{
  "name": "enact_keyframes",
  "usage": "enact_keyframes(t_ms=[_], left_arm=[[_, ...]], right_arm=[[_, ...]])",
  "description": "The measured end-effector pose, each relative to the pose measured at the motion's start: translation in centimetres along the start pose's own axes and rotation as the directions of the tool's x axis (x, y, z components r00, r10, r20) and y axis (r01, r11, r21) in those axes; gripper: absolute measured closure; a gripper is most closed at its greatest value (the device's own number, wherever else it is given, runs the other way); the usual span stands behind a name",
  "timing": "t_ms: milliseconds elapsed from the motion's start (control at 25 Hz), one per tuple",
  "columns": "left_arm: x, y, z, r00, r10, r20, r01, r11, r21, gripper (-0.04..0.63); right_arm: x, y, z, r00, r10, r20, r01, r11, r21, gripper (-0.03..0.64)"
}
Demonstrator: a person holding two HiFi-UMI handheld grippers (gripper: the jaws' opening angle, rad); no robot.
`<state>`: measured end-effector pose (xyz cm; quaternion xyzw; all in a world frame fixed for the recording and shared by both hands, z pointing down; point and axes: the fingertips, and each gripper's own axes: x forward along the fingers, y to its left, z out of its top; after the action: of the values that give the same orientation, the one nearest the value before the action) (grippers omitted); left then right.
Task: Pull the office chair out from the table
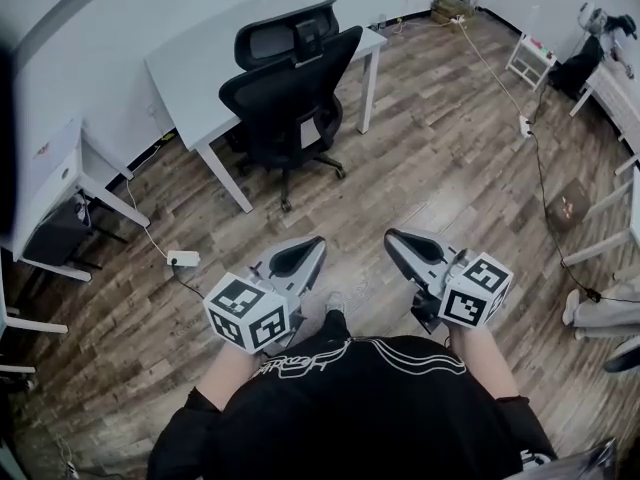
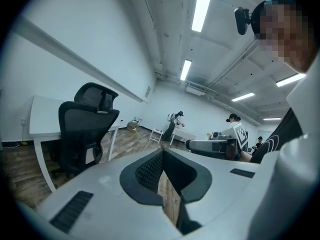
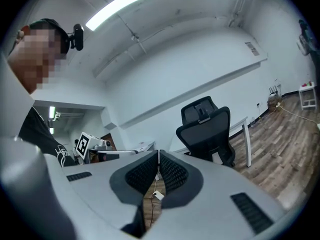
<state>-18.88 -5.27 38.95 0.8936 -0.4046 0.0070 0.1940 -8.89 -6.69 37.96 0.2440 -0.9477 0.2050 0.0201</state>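
Since the office chair [image 1: 290,98] sits tucked at the white table [image 1: 195,63], well apart from both hands, left claw [image 1: 316,242] and right claw [image 1: 392,236] are closed and empty, aimed at it, probably for approach.

White power strip [image 1: 183,258] and cable [image 1: 150,236] on wood floor [image 1: 440,158]

Ahead of the left gripper [image 1: 316,242] and right gripper [image 1: 393,235], open floor [image 1: 410,168] runs to the office chair [image 1: 290,98] — the table [image 1: 195,63] stands behind it.
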Motion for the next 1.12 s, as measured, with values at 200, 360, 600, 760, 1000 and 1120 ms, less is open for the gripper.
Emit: enact_keyframes(t_ms=[200, 360, 600, 760, 1000, 1120], left_arm=[[3.9, 8.1, 4.4, 1.000, 0.011, 0.001, -0.011, 1.000, 0.014, 0.589], [6.6, 13.4, 6.9, 1.000, 0.003, 0.009, -0.003, 1.000, 0.017, 0.589], [9.1, 18.7, 8.8, 1.000, 0.017, 0.003, -0.018, 0.999, 0.051, 0.589], [9.5, 21.0, 9.0, 0.998, 0.060, -0.001, -0.060, 0.996, 0.061, 0.588], [10.0, 24.6, 10.2, 0.988, 0.155, 0.012, -0.156, 0.986, 0.062, 0.589], [11.0, 25.8, 11.7, 0.977, 0.210, 0.035, -0.212, 0.974, 0.083, 0.589]], right_arm=[[6.8, -5.5, 4.0, 1.000, -0.012, -0.014, 0.012, 1.000, -0.006, 0.580], [11.3, -9.2, 6.5, 0.999, -0.032, -0.025, 0.031, 0.999, -0.025, 0.580], [14.8, -13.9, 9.0, 0.992, -0.124, -0.019, 0.122, 0.989, -0.081, 0.578], [15.9, -16.2, 9.5, 0.991, -0.123, -0.045, 0.119, 0.989, -0.094, 0.578], [19.5, -19.4, 11.9, 0.997, -0.057, -0.050, 0.050, 0.990, -0.130, 0.578], [21.1, -21.2, 13.8, 0.998, -0.004, -0.055, -0.005, 0.987, -0.159, 0.578]])
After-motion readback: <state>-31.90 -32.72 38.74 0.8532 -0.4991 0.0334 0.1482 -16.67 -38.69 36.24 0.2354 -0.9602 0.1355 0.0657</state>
